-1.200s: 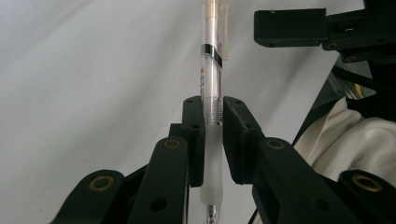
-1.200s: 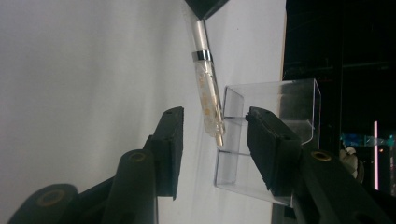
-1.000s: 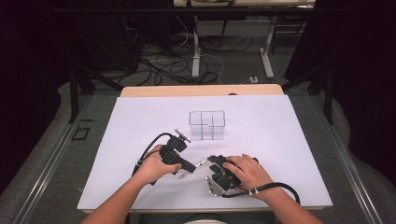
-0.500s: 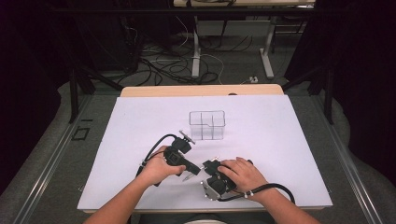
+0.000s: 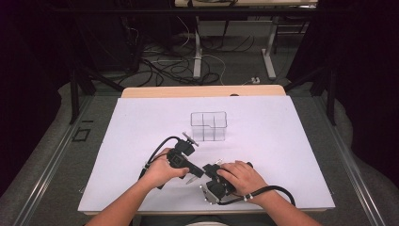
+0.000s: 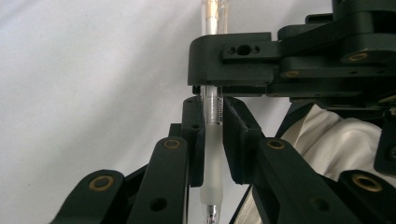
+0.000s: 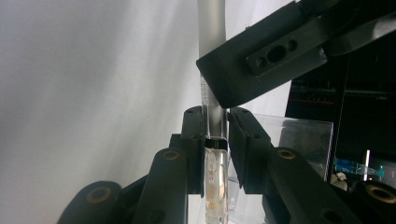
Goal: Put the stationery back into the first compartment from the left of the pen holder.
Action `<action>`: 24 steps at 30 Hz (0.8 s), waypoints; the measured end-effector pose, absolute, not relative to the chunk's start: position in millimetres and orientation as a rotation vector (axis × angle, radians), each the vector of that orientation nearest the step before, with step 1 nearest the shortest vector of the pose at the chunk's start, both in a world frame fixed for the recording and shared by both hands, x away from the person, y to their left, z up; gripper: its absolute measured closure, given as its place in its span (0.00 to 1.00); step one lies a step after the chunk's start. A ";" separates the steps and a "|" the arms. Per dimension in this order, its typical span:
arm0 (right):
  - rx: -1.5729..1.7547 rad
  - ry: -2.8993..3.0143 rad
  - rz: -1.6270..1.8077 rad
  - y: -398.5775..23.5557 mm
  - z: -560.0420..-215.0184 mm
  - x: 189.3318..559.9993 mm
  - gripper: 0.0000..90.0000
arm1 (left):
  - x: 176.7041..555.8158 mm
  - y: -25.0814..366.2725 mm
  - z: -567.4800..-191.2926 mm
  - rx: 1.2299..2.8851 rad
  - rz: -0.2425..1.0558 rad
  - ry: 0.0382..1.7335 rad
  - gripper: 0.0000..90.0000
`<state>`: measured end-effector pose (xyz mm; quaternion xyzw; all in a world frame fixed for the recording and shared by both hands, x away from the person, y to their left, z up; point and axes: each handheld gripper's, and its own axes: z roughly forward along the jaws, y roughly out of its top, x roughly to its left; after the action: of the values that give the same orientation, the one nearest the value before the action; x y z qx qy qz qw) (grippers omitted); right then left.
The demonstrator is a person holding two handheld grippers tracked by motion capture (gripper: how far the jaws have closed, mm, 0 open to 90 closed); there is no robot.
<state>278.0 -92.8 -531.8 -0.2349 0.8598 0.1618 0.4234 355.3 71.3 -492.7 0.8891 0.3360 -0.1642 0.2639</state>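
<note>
Pen [image 6: 212, 140] sits clamped in my left gripper [image 6: 212, 135] above the white table [image 5: 282, 141]; my right gripper [image 7: 216, 135] has just been closing on its other end, likely to pull it apart.

In the high view, the pen [image 5: 193, 179] is mostly hidden between both hands; each gripper view cuts off its ends, and the clear organizer [image 7: 299, 140] is partly blocked.

Clear plastic pen [image 6: 214, 140] with frosted grip, matt white table [image 5: 282, 141]
</note>
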 end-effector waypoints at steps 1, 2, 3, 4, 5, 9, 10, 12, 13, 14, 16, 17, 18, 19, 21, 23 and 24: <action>-0.583 2.132 0.417 -92.7 -533.1 278.0 0.86 | 355.1 71.2 -492.4 2.405 -0.445 0.905 0.88; -0.585 2.151 0.399 -92.5 -532.3 277.8 0.86 | 355.0 70.9 -492.3 2.406 -0.444 0.903 0.88; -0.589 2.151 0.399 -92.2 -532.5 278.0 0.86 | 354.9 70.8 -492.2 2.404 -0.445 0.905 0.88; -0.594 2.149 0.396 -92.1 -532.5 278.0 0.87 | 355.0 70.8 -492.3 2.405 -0.446 0.904 0.88; -0.596 2.130 0.408 -92.0 -533.6 278.2 0.87 | 355.0 70.8 -492.4 2.404 -0.447 0.905 0.88; -0.606 2.146 0.382 -91.3 -533.2 278.2 0.88 | 355.3 71.2 -493.1 2.395 -0.443 0.909 0.88; -0.607 2.146 0.380 -91.2 -533.3 278.3 0.88 | 355.3 71.2 -493.1 2.394 -0.443 0.909 0.88; -0.608 2.148 0.376 -91.1 -533.2 278.4 0.88 | 355.6 71.3 -493.5 2.390 -0.448 0.914 0.88; -0.618 2.143 0.381 -90.6 -533.2 278.9 0.88 | 355.9 71.6 -493.6 2.386 -0.452 0.915 0.88; -0.620 2.139 0.380 -90.6 -533.3 279.1 0.88 | 356.1 71.9 -493.8 2.377 -0.455 0.922 0.88; -0.607 2.141 0.373 -91.2 -533.3 278.9 0.88 | 356.8 72.6 -493.8 2.372 -0.459 0.926 0.88; -0.615 2.127 0.383 -91.0 -533.5 279.5 0.88 | 357.0 72.8 -493.9 2.371 -0.461 0.929 0.88; -0.615 2.137 0.376 -91.0 -533.0 279.4 0.88 | 357.1 73.0 -493.9 2.368 -0.460 0.931 0.87; -0.602 2.124 0.385 -91.5 -534.3 279.0 0.88 | 357.3 73.2 -494.0 2.361 -0.460 0.934 0.85; -0.603 2.146 0.363 -91.7 -533.9 278.9 0.88 | 357.9 74.5 -493.8 2.366 -0.457 0.932 0.81; -0.604 2.145 0.366 -92.0 -534.3 279.3 0.88 | 357.9 75.6 -494.3 2.360 -0.442 0.941 0.77; -0.610 2.143 0.364 -92.0 -534.0 279.6 0.88 | 358.3 76.6 -494.3 2.356 -0.436 0.945 0.75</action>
<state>279.6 -92.0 -534.0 -0.2441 0.8581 0.1459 0.4276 358.3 76.6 -494.3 0.8783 0.3524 -0.1627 0.2793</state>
